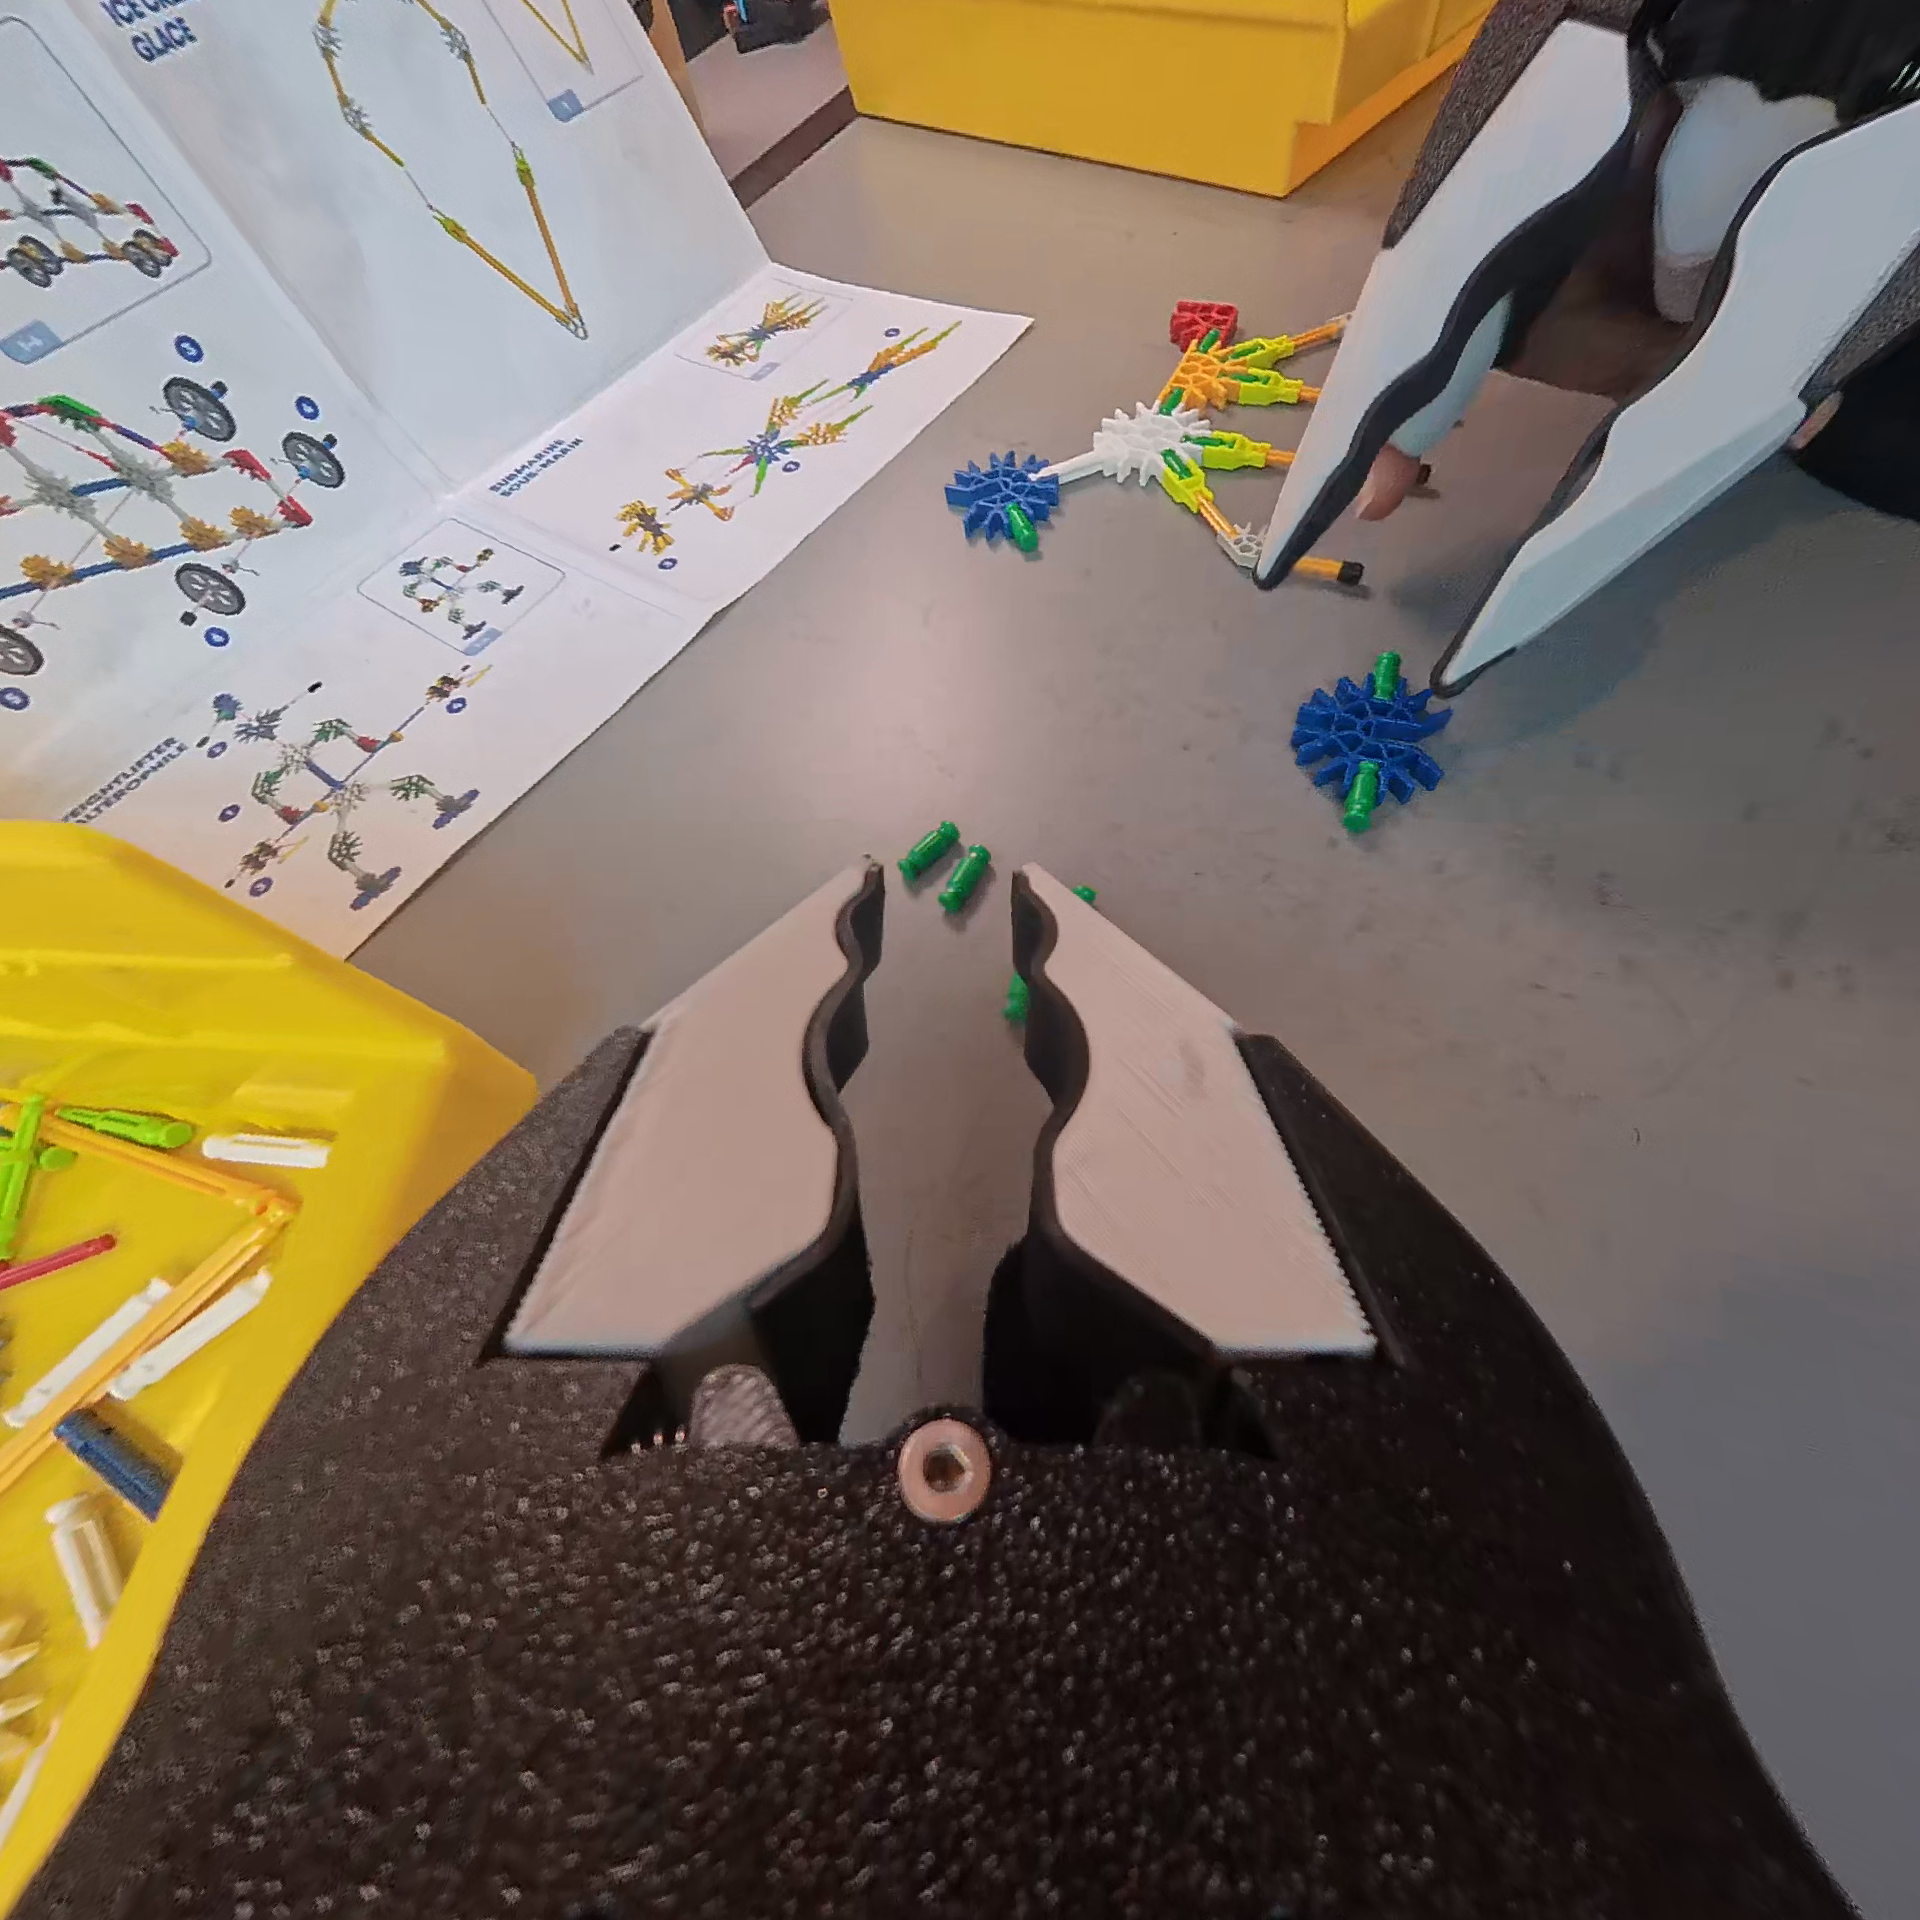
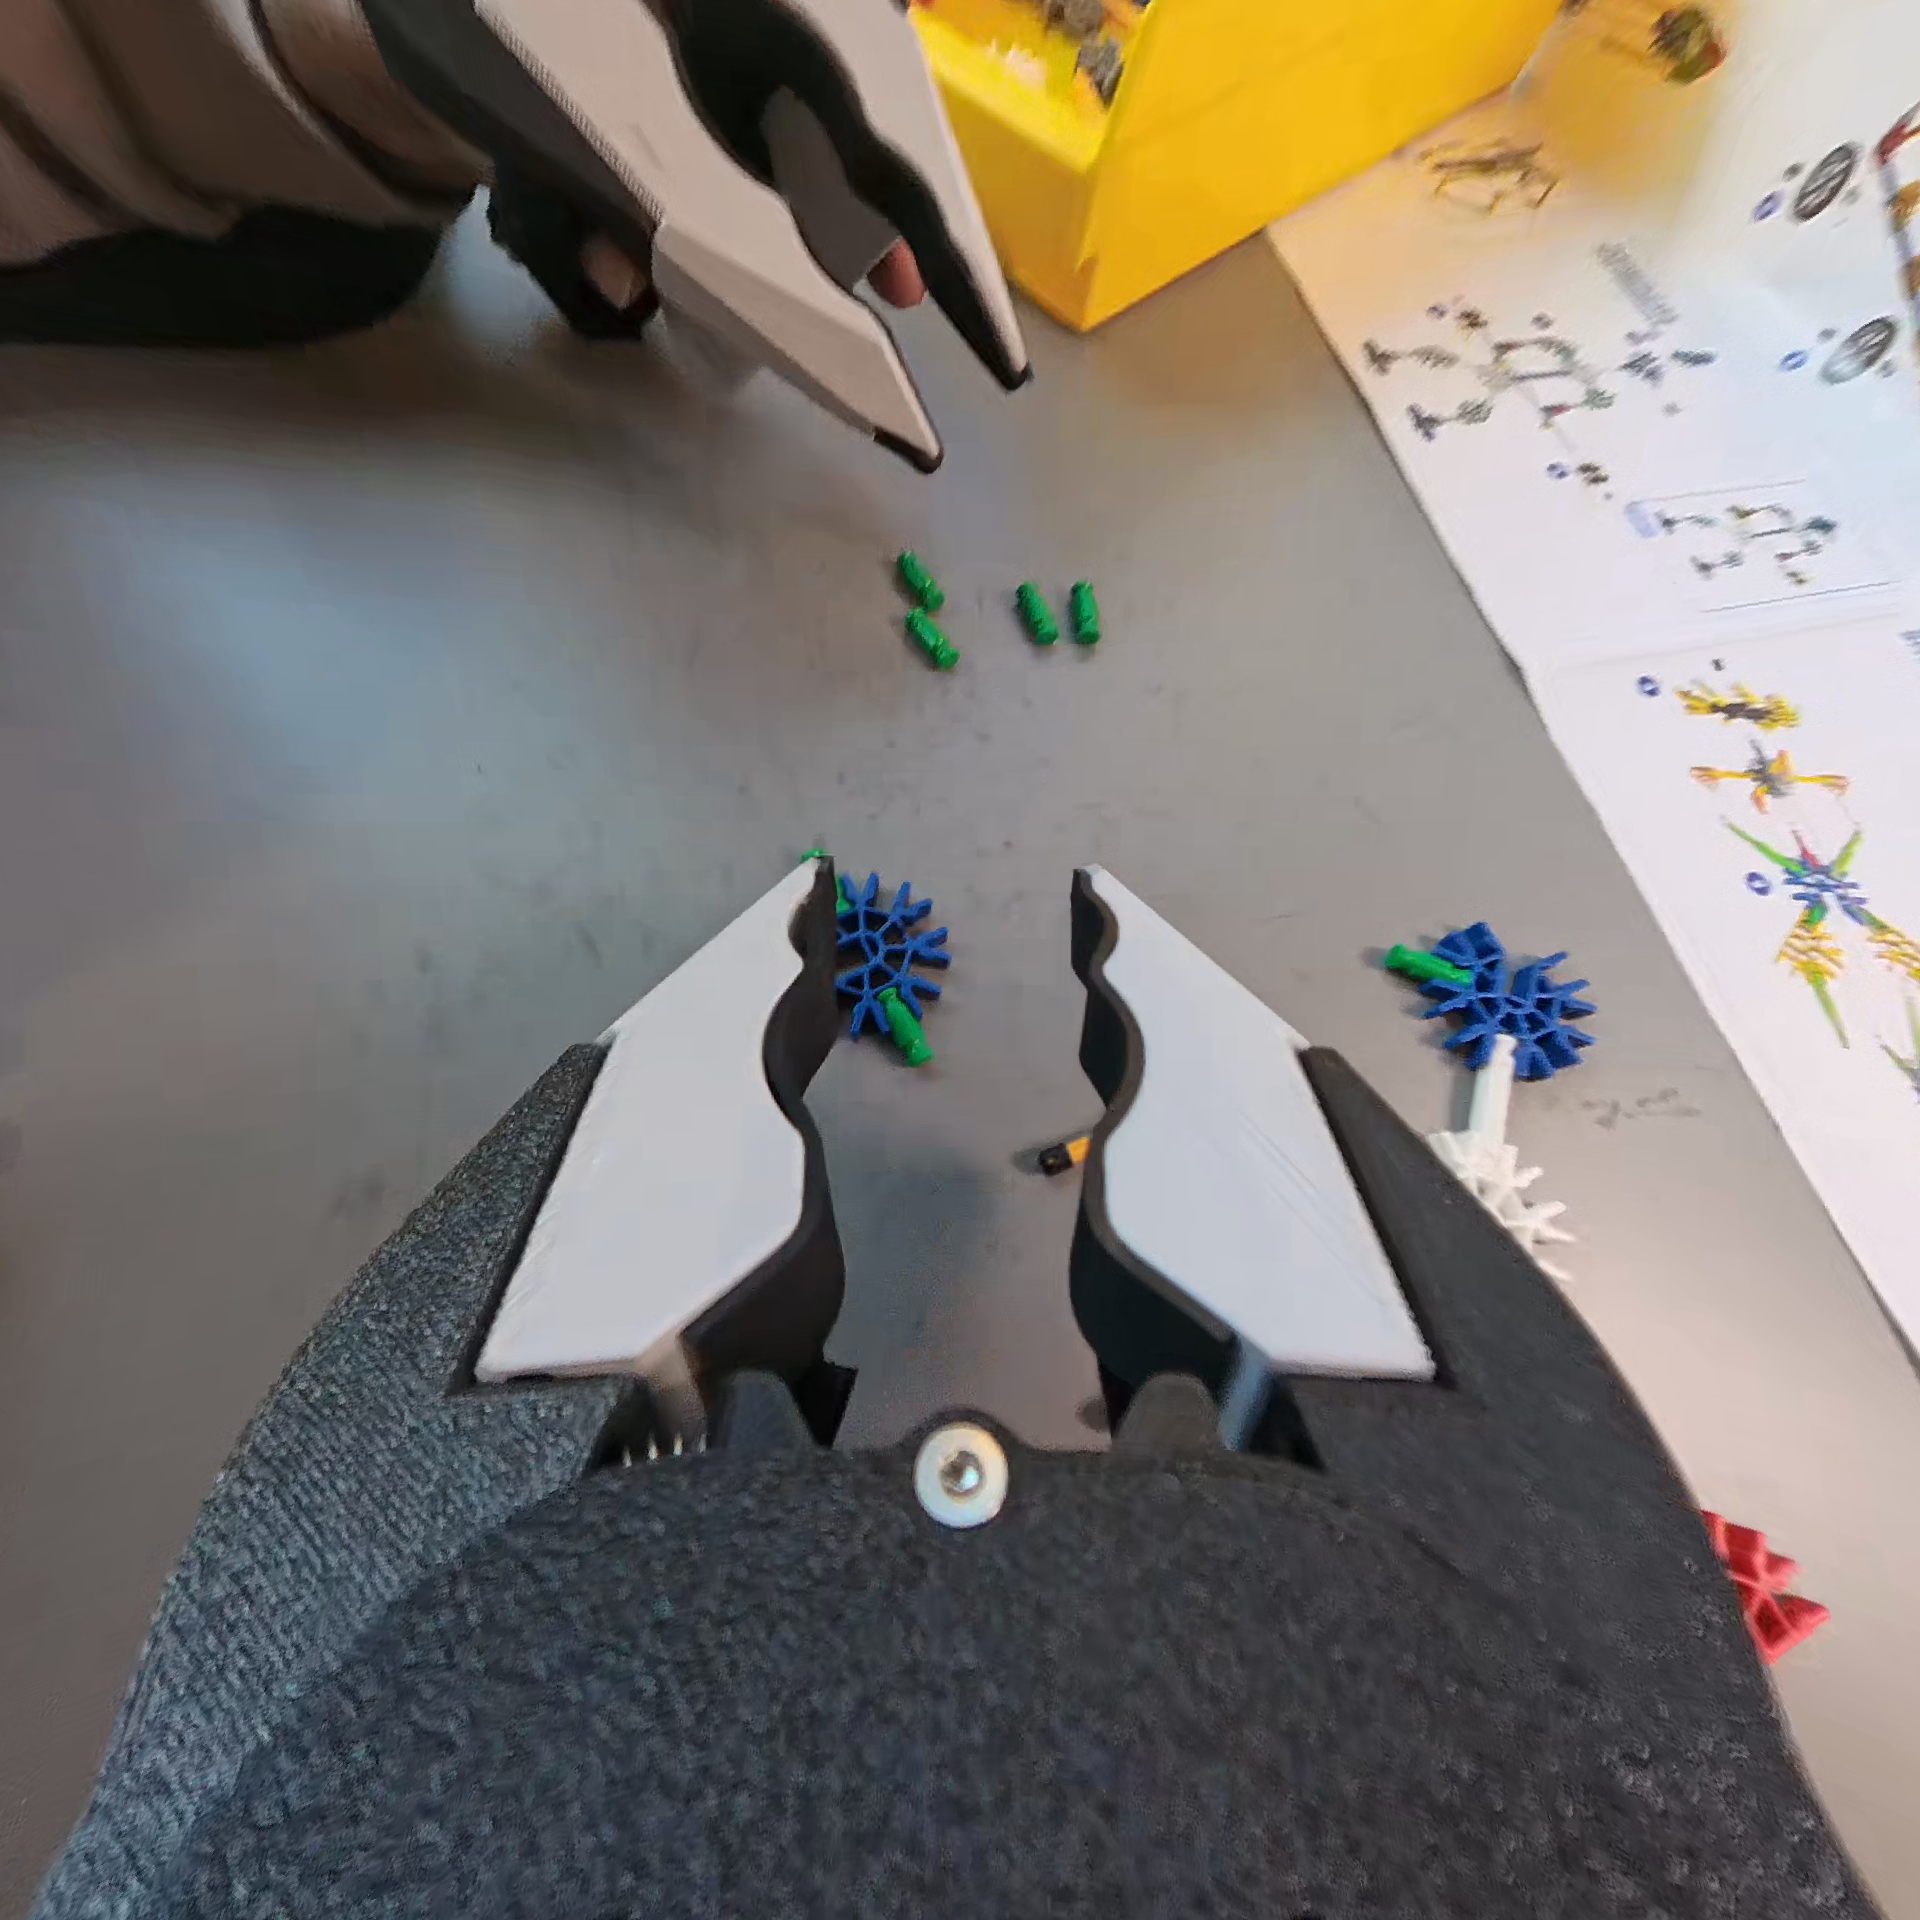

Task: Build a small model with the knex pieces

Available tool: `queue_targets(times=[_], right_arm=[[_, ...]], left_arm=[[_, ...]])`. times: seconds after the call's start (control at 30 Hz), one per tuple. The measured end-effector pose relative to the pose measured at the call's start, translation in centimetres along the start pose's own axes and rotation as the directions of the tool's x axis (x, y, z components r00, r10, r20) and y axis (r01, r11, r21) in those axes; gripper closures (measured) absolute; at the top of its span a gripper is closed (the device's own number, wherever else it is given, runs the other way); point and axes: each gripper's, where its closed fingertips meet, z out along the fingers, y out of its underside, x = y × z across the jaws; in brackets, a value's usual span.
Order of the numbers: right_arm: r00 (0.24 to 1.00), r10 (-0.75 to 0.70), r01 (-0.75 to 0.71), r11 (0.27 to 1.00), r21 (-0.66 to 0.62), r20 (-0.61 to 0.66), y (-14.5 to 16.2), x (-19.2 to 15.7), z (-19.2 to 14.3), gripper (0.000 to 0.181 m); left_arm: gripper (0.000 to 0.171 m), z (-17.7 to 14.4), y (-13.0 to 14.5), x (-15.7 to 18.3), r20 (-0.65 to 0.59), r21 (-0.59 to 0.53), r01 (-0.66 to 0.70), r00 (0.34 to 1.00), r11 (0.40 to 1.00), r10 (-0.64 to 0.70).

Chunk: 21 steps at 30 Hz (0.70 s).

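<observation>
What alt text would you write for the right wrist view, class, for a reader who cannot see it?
The open right gripper hovers over a grey table, one finger beside a blue snowflake connector with green rods attached. Beyond lie four loose green rods and the open left gripper; a yellow box and an instruction sheet lie on the right.

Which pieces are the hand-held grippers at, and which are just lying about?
At the grippers:
- left hand-held gripper, open: loose green pegs just ahead
- right hand-held gripper, open: blue connector at one fingertip

Lying about:
- part-built model
- instruction sheet
- yellow tray of rods
- yellow box
</observation>
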Motion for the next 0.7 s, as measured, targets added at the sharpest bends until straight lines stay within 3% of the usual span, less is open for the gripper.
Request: queue_targets(times=[0.1, 0.23, 0.4, 0.53, 0.7], right_arm=[[0.995, 0.048, -0.032, 0.983, 0.18, -0.088, -2.7, 2.3, -1.8, 0.123], [0.964, 0.172, -0.074, 0.906, 0.417, -0.202, -5.4, 5.9, -5.3, 0.115], [0.92, 0.242, -0.048, 0.85, 0.525, -0.308, -6.2, 8.4, -8.4, 0.115], [0.914, 0.204, 0.002, 0.861, 0.509, -0.35, -6.3, 8.4, -8.6, 0.118], [0.913, 0.16, 0.047, 0.874, 0.484, -0.377, -6.3, 8.1, -8.4, 0.121]], left_arm=[[0.148, -0.5, -0.2, -1.3, 0.054, 0.013, 0.034, 0.998, 0.999, -0.035], [0.148, -1.7, -1.5, -3.3, 0.14, 0.098, 0.061, 0.987, 0.993, -0.074], [0.137, -6.1, -4.3, -8.4, 0.348, 0.29, 0.073, 0.921, 0.954, -0.176], [0.132, -12.9, -5.9, -14.4, 0.54, 0.412, 0.016, 0.801, 0.911, -0.258], [0.142, -25.5, -7.3, -20.3, 0.75, 0.459, -0.128, 0.587, 0.879, -0.305]])
